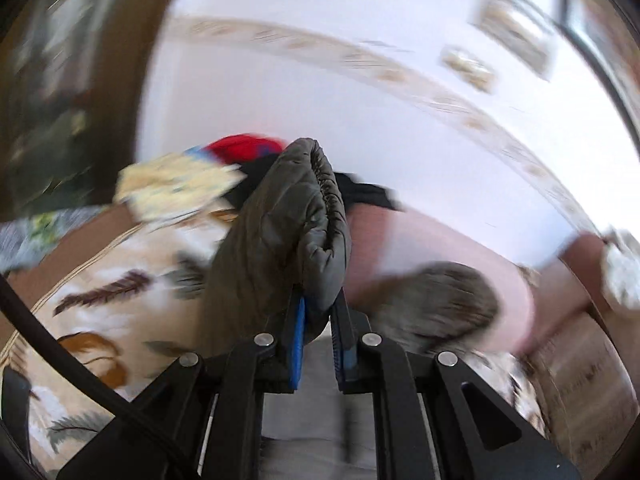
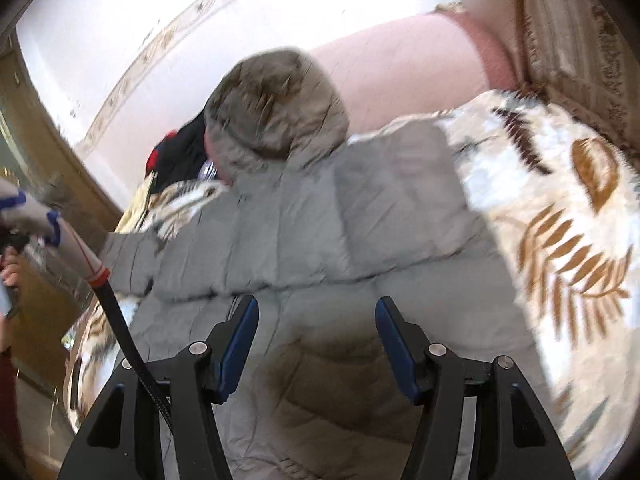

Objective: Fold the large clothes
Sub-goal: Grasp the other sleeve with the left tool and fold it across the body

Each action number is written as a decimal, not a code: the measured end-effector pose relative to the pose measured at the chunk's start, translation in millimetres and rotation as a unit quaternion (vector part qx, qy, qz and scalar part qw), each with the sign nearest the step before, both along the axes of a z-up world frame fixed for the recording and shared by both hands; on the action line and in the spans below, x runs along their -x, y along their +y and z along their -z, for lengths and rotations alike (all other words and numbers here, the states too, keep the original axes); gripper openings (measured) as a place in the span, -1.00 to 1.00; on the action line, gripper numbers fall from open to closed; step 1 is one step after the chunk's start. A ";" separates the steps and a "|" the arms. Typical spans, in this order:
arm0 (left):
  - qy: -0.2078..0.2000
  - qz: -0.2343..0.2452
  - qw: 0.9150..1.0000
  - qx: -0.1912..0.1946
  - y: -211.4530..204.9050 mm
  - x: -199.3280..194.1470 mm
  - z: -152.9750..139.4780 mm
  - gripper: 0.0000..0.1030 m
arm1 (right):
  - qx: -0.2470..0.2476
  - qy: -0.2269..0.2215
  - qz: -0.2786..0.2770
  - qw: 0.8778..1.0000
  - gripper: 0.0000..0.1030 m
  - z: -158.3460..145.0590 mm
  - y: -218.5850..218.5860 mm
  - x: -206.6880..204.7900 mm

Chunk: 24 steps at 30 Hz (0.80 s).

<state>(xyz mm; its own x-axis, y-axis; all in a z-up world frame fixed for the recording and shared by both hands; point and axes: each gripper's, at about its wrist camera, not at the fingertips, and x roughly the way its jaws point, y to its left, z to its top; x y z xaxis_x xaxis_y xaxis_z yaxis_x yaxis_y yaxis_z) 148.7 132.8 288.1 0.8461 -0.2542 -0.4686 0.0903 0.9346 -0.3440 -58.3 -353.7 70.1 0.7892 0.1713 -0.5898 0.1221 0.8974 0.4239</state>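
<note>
Jacket (image 2: 320,240), grey, padded, lies spread on leaf-print bedspread (image 2: 560,200), ahead of and beneath right claw (image 2: 316,344), fur-trimmed hood (image 2: 276,108) at far end. Left claw (image 1: 318,320) pinches elastic sleeve cuff (image 1: 316,216) tight between blue pads, sleeve raised clear of bed. Right claw stands wide, gripping nothing, poised over jacket body. Risks: slick shell slipping from narrow pinch; bulky padding springing fold back open; whole jacket dragging sideways, since right claw pins nothing; clothes pile (image 1: 240,152) beyond cuff could snag sleeve.
</note>
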 end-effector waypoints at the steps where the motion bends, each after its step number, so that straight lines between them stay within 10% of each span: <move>1: -0.008 0.025 1.000 -0.008 -30.7 11.9 -12.0 -0.78 | 0.000 -0.007 0.010 1.000 0.28 -3.5 -6.2 1.9; 9: 0.003 0.170 0.985 -0.012 -199.2 62.2 0.8 -0.78 | -0.015 -0.042 0.060 0.997 0.28 -18.7 -43.8 17.3; 19: 0.140 0.241 0.958 -0.068 -327.9 77.8 157.1 -0.76 | -0.035 -0.047 0.085 0.995 0.28 -18.8 -68.9 24.9; 24: 0.188 0.269 0.940 -0.091 -338.6 83.5 190.2 -0.10 | -0.024 -0.041 0.096 0.994 0.28 -16.8 -73.3 15.5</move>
<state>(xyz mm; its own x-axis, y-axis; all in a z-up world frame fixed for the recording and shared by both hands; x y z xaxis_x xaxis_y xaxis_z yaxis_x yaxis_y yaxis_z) 65.2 -205.8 97.9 0.3846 -0.4843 -0.7858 0.4707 0.8352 -0.2843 -73.8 -427.0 86.9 0.8555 0.0383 -0.5164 0.2528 0.8394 0.4811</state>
